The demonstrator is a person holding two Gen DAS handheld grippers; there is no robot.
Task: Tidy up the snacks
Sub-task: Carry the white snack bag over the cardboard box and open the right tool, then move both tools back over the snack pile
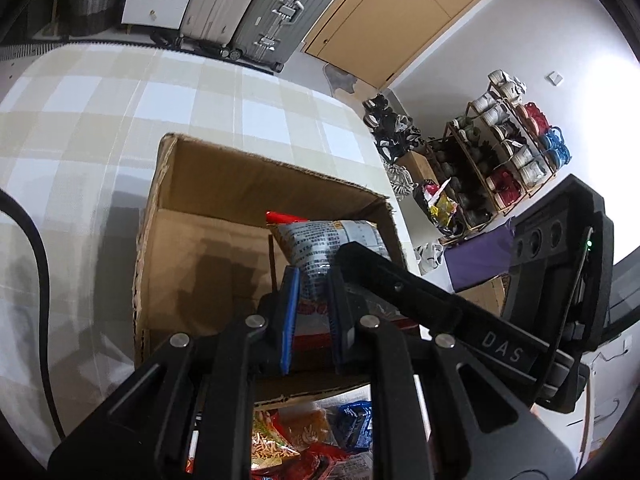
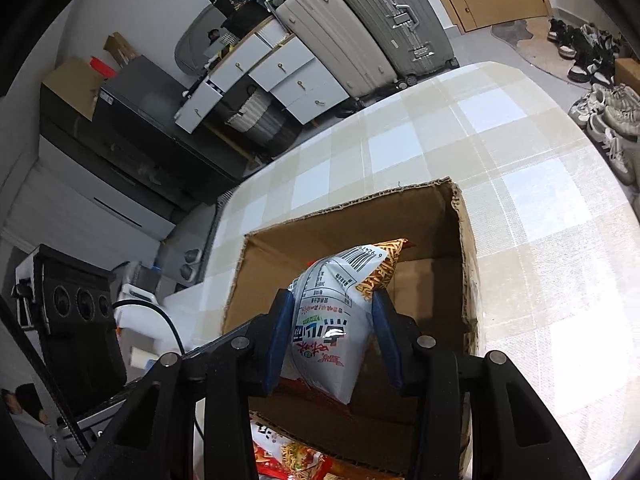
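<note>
An open cardboard box (image 1: 224,184) stands on a checked tablecloth; it also shows in the right wrist view (image 2: 466,240). My left gripper (image 1: 312,308) is shut on a silver-grey snack bag (image 1: 332,244), held over the box's near right part. My right gripper (image 2: 332,320) is shut on a white snack bag (image 2: 332,316) with a barcode and orange chip print, held over the box's opening. The right gripper's black body (image 1: 560,264) shows at the right of the left wrist view. More snack packets lie in front of the box (image 1: 304,440), also seen in the right wrist view (image 2: 292,456).
The checked table (image 1: 120,112) stretches beyond and left of the box. Suitcases (image 2: 380,28) and white drawers (image 2: 280,76) stand past the far edge. A shoe rack (image 1: 504,152) and shoes (image 2: 608,112) are on the floor to the right. A black cable (image 1: 40,264) crosses the left.
</note>
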